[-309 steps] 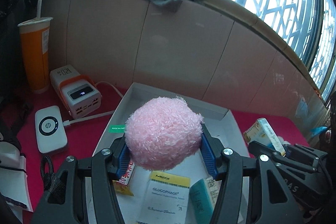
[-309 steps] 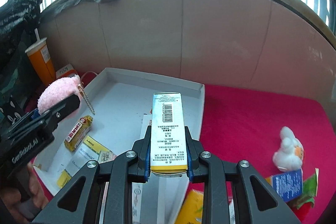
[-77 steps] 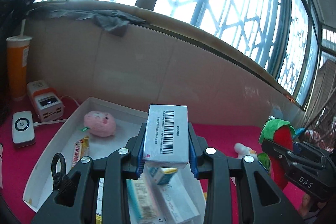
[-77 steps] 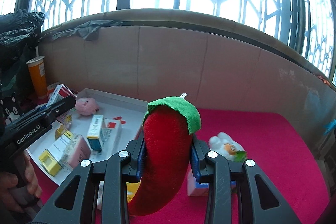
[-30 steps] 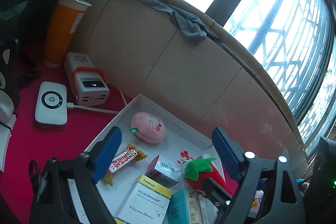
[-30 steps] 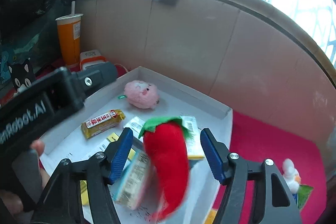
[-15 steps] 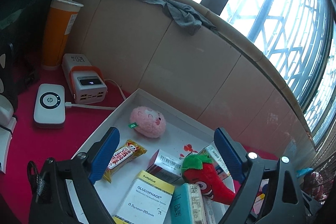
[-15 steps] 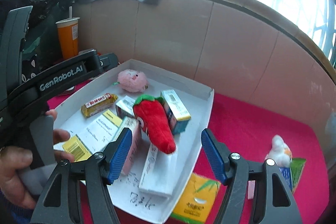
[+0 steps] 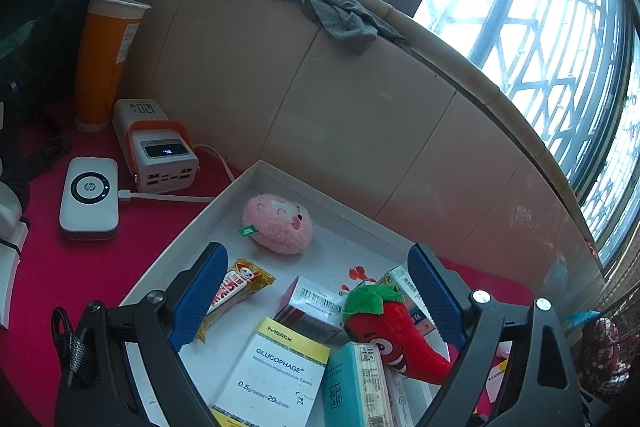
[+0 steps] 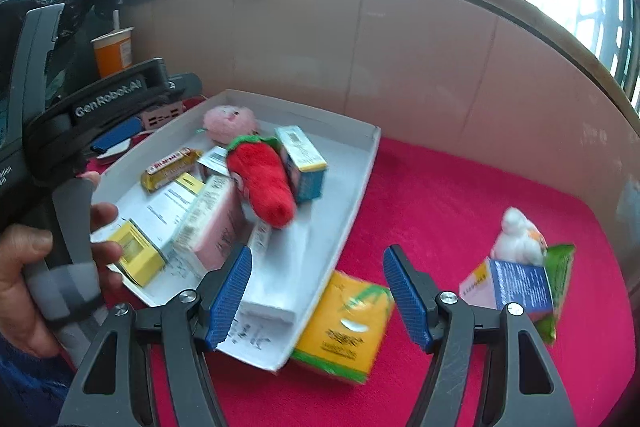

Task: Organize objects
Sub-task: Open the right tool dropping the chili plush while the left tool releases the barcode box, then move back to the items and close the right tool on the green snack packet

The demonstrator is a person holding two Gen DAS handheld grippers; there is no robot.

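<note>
A white tray (image 9: 280, 174) (image 10: 360, 183) on the red table holds a pink plush (image 9: 279, 224) (image 10: 230, 123), a red chili plush (image 9: 394, 327) (image 10: 262, 181), a candy bar (image 9: 236, 287) (image 10: 170, 167) and several medicine boxes, among them a Glucophage box (image 9: 276, 371). My left gripper (image 9: 320, 299) is open and empty above the tray's near part. My right gripper (image 10: 318, 291) is open and empty above the tray's near right corner. A yellow box (image 10: 344, 327), a blue box (image 10: 516, 287), a green packet (image 10: 560, 275) and a white plush (image 10: 516, 235) lie on the table right of the tray.
An orange cup (image 9: 106, 63), a power bank (image 9: 158, 147) and a white HP device (image 9: 90, 193) with a cable stand left of the tray. A brown cardboard wall (image 10: 400, 67) rings the table. My left hand (image 10: 40, 267) holds the left gripper's handle in the right wrist view.
The right gripper has pulled back and to the right, away from the chili plush that lies in the tray. The left gripper has barely moved and stays open.
</note>
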